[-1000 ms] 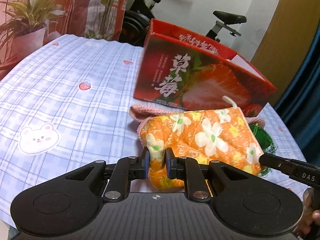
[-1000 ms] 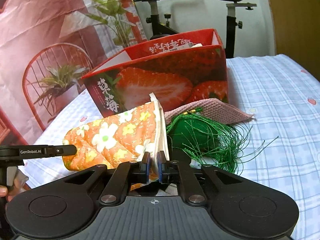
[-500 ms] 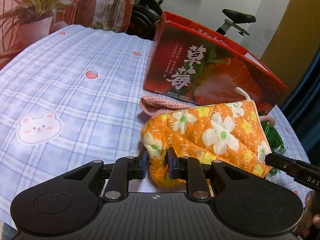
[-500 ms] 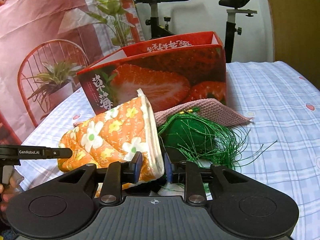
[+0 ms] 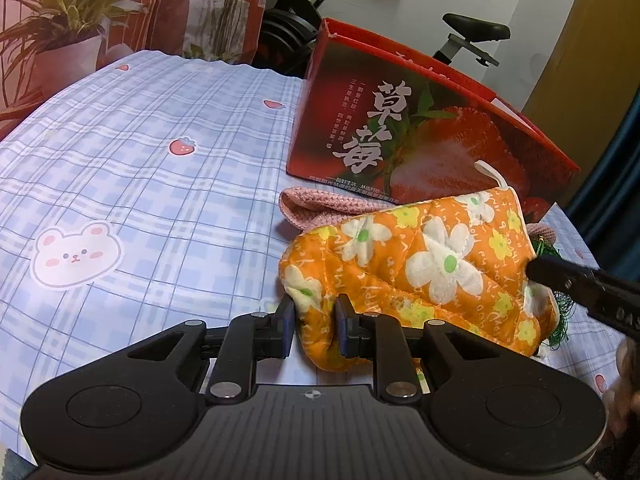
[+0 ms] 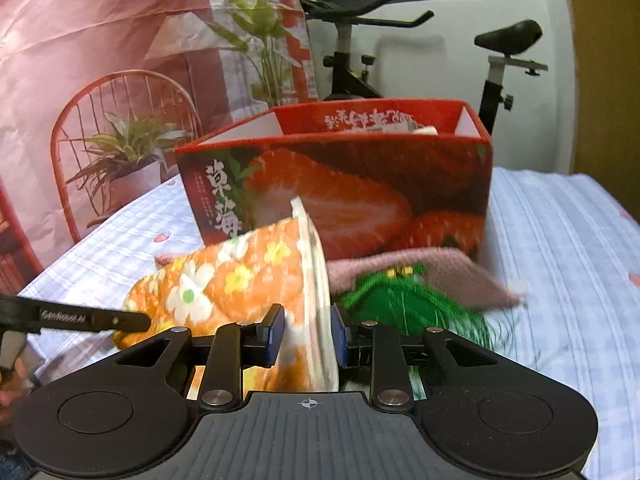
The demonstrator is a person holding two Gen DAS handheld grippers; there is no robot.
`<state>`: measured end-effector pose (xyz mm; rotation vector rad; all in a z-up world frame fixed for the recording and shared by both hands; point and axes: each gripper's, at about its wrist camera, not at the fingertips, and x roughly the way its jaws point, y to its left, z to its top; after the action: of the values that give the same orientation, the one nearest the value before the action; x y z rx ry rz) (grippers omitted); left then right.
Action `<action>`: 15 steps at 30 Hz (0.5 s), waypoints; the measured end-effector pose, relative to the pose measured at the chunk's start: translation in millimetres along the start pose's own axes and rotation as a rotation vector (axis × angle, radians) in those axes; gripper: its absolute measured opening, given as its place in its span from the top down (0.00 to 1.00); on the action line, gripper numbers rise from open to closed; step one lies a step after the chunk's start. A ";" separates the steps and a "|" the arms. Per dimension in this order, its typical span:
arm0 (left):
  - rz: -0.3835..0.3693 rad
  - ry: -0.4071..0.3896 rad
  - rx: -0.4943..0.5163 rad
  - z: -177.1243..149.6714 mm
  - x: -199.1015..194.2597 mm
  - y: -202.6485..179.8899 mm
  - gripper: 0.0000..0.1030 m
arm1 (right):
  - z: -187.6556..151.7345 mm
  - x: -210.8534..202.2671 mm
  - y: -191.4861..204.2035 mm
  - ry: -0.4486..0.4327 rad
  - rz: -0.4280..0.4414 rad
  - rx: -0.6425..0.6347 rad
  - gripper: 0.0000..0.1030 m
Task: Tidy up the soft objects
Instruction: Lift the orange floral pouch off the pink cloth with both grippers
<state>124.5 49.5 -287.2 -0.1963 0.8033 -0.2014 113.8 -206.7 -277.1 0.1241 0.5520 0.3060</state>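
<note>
The left gripper [image 5: 314, 326] pinched the rounded end of the orange flowered mitt [image 5: 424, 268], jaws narrow and pressing the padding. The right gripper [image 6: 306, 334] held the mitt's white-edged cuff end, its jaws having widened a little in the last second yet with the fabric between the pads. Beyond both pairs of fingers stood the red strawberry box [image 6: 360, 192]. Right of the right fingers lay a green tassel [image 6: 404, 304] on a pink knitted cloth [image 6: 448, 272], all over the checked bedsheet [image 5: 160, 184]
</note>
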 end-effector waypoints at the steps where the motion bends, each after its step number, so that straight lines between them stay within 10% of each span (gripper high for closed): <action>1: 0.000 0.000 -0.001 -0.1 -0.1 -0.2 0.78 | 2.6 2.5 -1.0 -0.003 0.005 -0.005 0.74; 15: -0.005 -0.003 0.002 -0.2 0.1 1.0 0.78 | 7.7 24.7 -5.6 0.061 0.046 0.036 0.68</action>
<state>124.5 50.4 -287.6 -0.1970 0.8000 -0.2064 139.3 -204.3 -283.9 0.1629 0.6162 0.3452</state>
